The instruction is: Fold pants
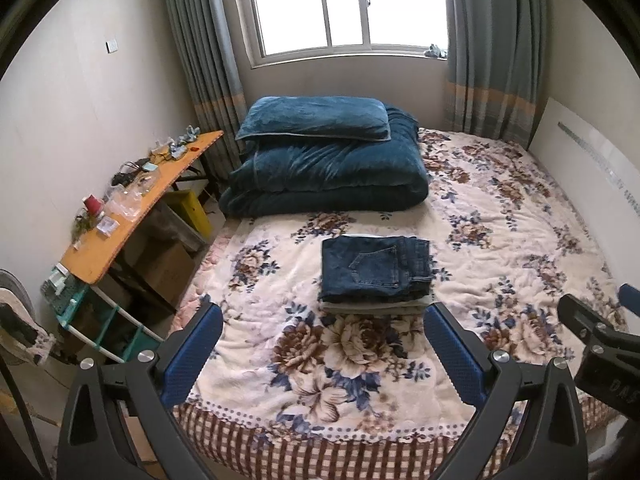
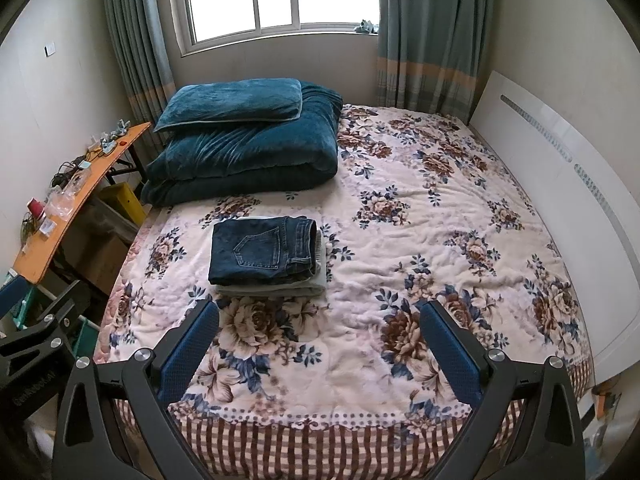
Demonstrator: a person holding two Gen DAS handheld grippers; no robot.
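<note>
Folded dark blue jeans [image 1: 376,270] [image 2: 264,251] lie as a neat rectangle, back pocket up, on top of a folded pale grey garment [image 1: 374,305] [image 2: 272,289] on the floral bedspread [image 1: 500,240] [image 2: 420,240]. My left gripper [image 1: 322,316] is open, held back near the foot of the bed, its blue pads apart with nothing between them. My right gripper [image 2: 320,314] is also open and empty, to the right of the stack. The right gripper's finger shows at the right edge of the left wrist view.
A folded teal duvet [image 1: 328,176] [image 2: 244,160] with a pillow [image 1: 316,118] [image 2: 232,100] on top sits at the bed's far left. A cluttered orange side table [image 1: 132,216] [image 2: 60,216] stands left of the bed. A white headboard [image 2: 560,200] lines the right side.
</note>
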